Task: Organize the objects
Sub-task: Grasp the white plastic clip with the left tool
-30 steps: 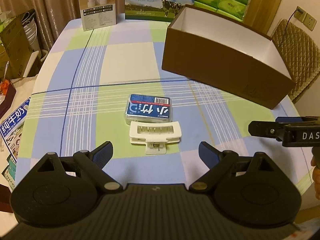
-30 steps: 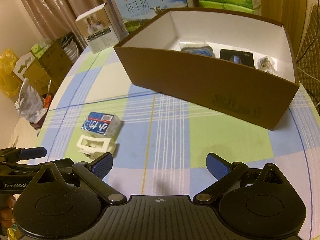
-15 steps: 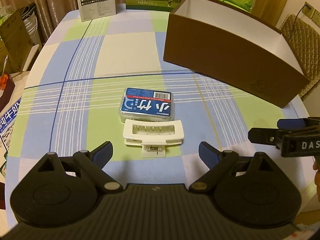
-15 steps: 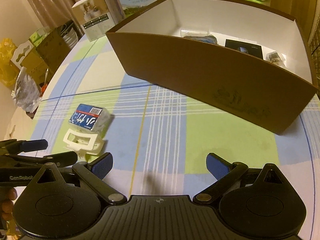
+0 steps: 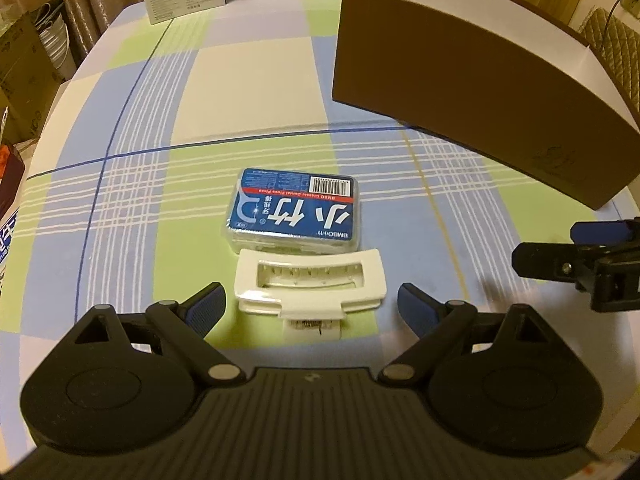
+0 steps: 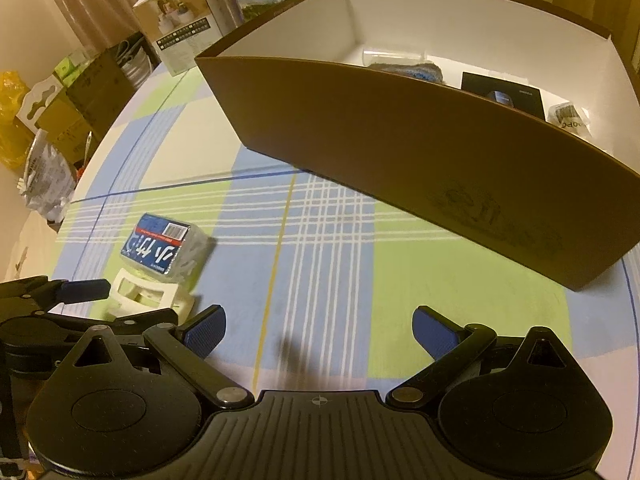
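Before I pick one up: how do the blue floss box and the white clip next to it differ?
The floss box is a closed block with a blue printed label and barcode; the white clip is plain, unprinted and has an open slot showing teeth. The floss box lies farther from the left tool; the white clip sits between its open fingers. Both rest side by side on the checked tablecloth, outside the brown box.

- I see a tablecloth (image 5: 248, 92) checked in blue, green and cream.
- Box (image 5: 472, 92): brown outside, white inside.
- Floss pack (image 5: 294, 210): blue, white lettering.
- Hair clip (image 5: 312, 286): white.

Hair clip (image 5: 310, 286) before floss box (image 5: 294, 210), touching
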The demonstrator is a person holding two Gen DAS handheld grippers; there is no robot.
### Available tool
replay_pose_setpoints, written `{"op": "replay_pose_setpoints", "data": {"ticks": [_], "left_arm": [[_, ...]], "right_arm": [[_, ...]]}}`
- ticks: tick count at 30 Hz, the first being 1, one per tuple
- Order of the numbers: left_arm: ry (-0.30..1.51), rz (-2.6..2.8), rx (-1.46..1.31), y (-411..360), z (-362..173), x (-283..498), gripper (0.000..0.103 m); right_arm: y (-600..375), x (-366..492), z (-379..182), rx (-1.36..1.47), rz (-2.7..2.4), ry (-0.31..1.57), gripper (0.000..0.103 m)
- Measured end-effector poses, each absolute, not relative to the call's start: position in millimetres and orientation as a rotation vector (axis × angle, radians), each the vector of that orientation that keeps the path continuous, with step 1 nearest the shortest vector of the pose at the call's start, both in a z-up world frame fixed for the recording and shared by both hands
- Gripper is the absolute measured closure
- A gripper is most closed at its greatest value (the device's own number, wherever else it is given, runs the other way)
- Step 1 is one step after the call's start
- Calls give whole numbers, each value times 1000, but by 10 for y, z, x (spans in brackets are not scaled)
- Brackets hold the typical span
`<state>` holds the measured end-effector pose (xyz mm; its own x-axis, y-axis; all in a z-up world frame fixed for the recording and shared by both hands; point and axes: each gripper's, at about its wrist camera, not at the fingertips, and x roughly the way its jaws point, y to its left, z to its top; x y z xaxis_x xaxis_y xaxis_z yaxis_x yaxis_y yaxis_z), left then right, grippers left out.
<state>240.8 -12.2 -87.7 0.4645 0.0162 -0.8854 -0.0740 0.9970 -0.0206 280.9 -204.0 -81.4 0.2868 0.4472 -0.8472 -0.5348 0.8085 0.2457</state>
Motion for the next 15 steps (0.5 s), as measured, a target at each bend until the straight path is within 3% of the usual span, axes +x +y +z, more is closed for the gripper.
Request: {"op": "replay_pose_setpoints", "data": {"ticks": [15], "left_arm": [[1078, 32, -20, -77, -963, 2442, 18]], "right_arm": [[-1829, 2827, -896, -109, 700, 1116, 6]]}}
